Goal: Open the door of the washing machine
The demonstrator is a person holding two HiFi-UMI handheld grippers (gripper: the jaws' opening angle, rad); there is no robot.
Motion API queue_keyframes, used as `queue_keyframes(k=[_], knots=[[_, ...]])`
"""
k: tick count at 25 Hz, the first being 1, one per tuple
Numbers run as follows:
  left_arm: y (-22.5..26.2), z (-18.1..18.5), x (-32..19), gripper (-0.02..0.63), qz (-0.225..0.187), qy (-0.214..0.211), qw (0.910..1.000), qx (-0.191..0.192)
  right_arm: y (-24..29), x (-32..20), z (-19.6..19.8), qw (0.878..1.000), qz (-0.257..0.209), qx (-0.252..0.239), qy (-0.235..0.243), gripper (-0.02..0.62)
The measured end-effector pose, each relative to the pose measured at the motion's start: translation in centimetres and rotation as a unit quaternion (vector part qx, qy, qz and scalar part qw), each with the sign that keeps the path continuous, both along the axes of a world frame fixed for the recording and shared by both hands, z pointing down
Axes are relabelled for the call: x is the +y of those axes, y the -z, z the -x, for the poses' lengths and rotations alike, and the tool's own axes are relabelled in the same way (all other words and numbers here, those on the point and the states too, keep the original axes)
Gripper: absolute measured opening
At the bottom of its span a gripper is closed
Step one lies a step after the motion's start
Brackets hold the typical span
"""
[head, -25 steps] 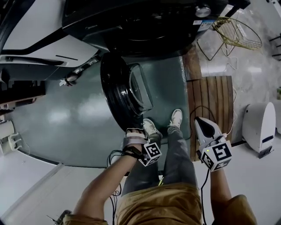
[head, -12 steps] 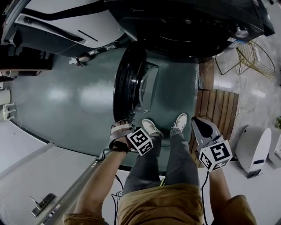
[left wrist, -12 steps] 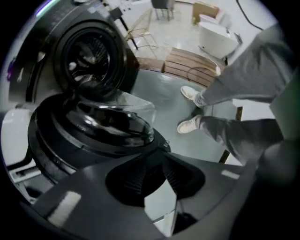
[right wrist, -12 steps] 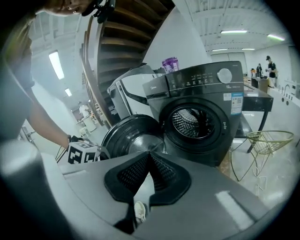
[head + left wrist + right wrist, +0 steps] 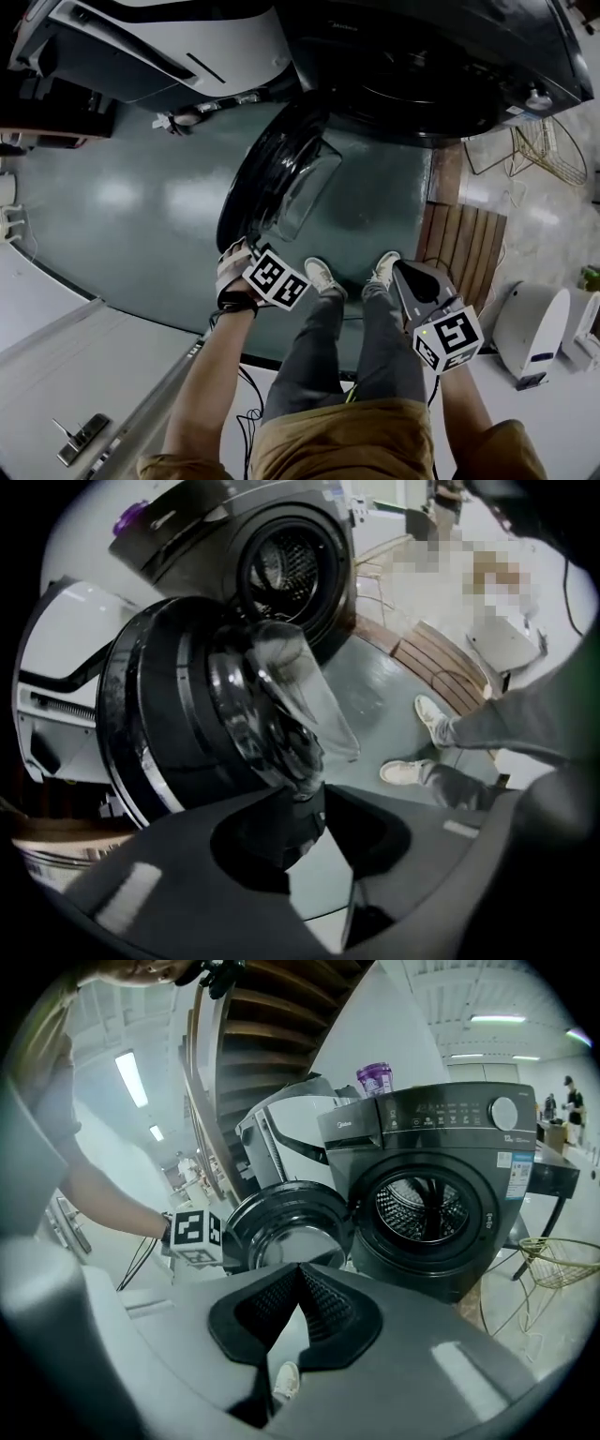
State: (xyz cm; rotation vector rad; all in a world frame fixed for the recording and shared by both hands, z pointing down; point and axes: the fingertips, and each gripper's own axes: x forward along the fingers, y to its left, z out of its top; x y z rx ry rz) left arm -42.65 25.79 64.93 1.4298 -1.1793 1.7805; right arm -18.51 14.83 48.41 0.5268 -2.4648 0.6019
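Head view: a dark grey front-loading washing machine (image 5: 441, 66) fills the upper right. Its round black door with a bulging glass bowl (image 5: 272, 178) stands swung wide open at the centre, above a glossy dark green floor (image 5: 122, 206). The left gripper (image 5: 246, 255), at lower centre-left, meets the door's lower rim. The right gripper (image 5: 405, 274), at lower right, is apart from the door.

Left gripper view: the door (image 5: 178, 724) fills the left and centre. The jaws, narrowly parted, have just been closing and clamp the door's dark rim at lower centre.

Right gripper view: the jaws press together tip to tip, empty. The washing machine (image 5: 441, 1147) stands at right, with the open door (image 5: 291, 1227) at centre.
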Motion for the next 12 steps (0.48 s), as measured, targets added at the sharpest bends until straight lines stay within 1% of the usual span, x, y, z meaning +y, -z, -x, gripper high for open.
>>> queue_keyframes(k=[2, 4, 9, 12], knots=[[0.2, 2.1, -0.7, 0.167, -0.017, 0.037, 0.9992, 0.004, 0.2, 0.2, 1.1, 1.000, -0.001, 0.001, 0.007, 0.005], [0.3, 4.0, -1.4, 0.167, -0.028, 0.056, 0.9980, -0.003, 0.1, 0.5, 2.0, 1.000, 0.000, 0.002, 0.013, 0.005], [0.4, 7.8, -3.4, 0.167, -0.049, 0.074, 0.9957, -0.025, 0.0, 0.7, 4.4, 1.000, 0.000, 0.007, 0.027, 0.005], [0.3, 9.7, -4.5, 0.163, -0.059, 0.089, 0.9938, -0.032, 0.2, 0.6, 5.7, 0.999, -0.001, 0.008, 0.035, 0.005]])
